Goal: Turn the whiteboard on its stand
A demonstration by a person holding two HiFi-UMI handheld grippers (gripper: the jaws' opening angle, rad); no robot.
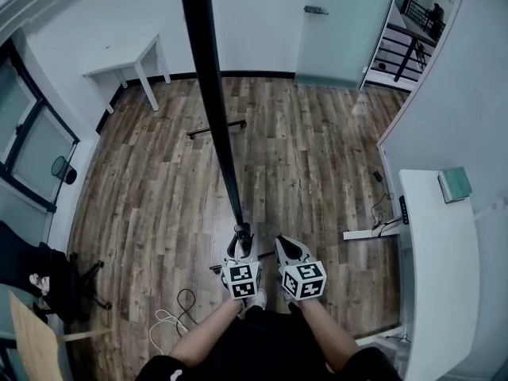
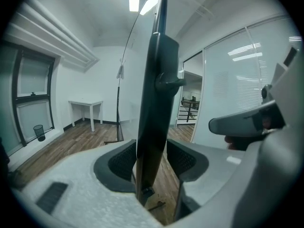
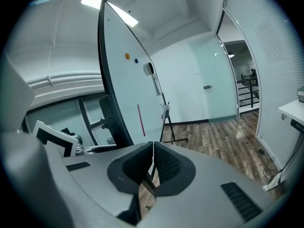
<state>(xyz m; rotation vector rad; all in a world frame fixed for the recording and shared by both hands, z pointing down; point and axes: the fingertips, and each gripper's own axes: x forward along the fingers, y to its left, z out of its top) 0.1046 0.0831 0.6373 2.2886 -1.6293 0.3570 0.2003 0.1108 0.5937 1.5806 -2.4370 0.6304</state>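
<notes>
The whiteboard (image 1: 210,94) stands edge-on in the head view, a black line running from the top down to my left gripper (image 1: 242,232). Its stand foot (image 1: 216,129) rests on the wood floor. In the left gripper view the board's dark frame edge (image 2: 154,103) runs upright between the jaws of the left gripper (image 2: 151,160). The left pad lies against it and a slit shows on the right, so the jaws are open around it. My right gripper (image 1: 284,244) hovers just right of the board, shut and empty. From the right gripper (image 3: 153,163) the white board face (image 3: 128,80) rises on the left.
A white table (image 1: 127,66) stands by the far wall, a frosted glass door (image 1: 341,22) at the back right. A long white desk (image 1: 436,252) lines the right side. A dark chair (image 1: 55,284) and loose cables (image 1: 171,320) lie at the lower left.
</notes>
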